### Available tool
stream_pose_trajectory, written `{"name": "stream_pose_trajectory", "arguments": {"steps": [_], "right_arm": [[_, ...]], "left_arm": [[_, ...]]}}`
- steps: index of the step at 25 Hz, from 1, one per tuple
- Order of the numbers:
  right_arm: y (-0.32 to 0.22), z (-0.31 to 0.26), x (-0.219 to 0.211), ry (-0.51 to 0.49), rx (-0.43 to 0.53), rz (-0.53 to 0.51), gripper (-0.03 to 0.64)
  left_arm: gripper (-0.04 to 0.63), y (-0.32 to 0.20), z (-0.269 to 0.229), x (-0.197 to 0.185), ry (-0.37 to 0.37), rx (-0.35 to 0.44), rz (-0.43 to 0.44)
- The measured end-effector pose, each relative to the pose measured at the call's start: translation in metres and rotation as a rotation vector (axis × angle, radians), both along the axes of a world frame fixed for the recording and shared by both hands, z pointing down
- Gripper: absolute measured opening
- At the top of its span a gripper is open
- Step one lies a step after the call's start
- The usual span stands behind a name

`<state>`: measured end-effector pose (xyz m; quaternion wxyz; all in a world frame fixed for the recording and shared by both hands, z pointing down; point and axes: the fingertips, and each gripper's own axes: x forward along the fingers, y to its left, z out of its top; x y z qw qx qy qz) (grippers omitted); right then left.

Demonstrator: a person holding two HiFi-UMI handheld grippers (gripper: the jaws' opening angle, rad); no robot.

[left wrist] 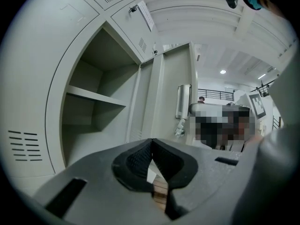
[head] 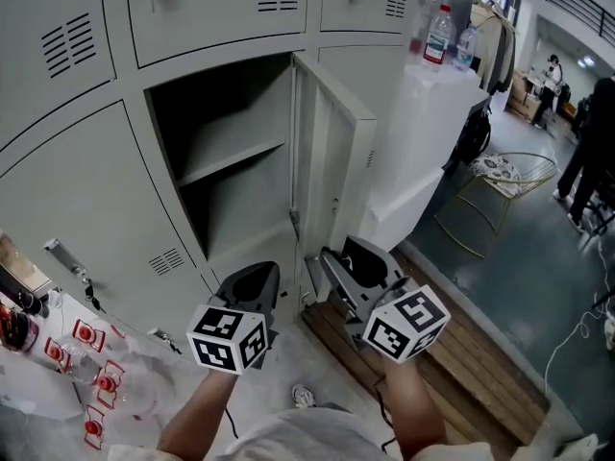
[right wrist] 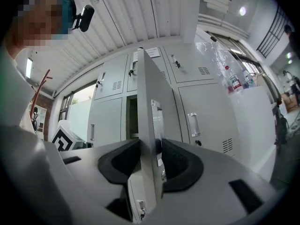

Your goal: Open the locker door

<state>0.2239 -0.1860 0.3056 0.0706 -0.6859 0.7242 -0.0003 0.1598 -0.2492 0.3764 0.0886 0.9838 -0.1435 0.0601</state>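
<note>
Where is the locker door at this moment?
In the head view, the locker door stands swung open at centre, right of its open compartment; the right gripper holds its free edge.

2 bottles (head: 439, 35) atop a white unit (head: 437, 128), gold wire chair (head: 500, 185) near

I've got both tools on screen now: left gripper (head: 252, 284) and right gripper (head: 338, 263), each a pale grey moulded shell with black ribbed pads (left wrist: 138, 162) and a rectangular slot (left wrist: 65, 197) cut in the housing. Each carries a white cube (head: 229, 339) printed with black square markers. Forearms are bare, there's a white top (head: 307, 440), and teal headgear (right wrist: 65, 1) with a small black camera (right wrist: 85, 16)
</note>
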Motion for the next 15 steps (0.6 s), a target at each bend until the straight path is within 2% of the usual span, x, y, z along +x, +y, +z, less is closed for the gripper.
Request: {"name": "stream_pose_trajectory", "arguments": {"steps": [15], "right_arm": [[0.026,0.001,0.055,0.002,-0.002,0.155,0.094]], "left_arm": [[0.006,0.016,0.002,0.051,0.003,-0.004,0.119]]}}
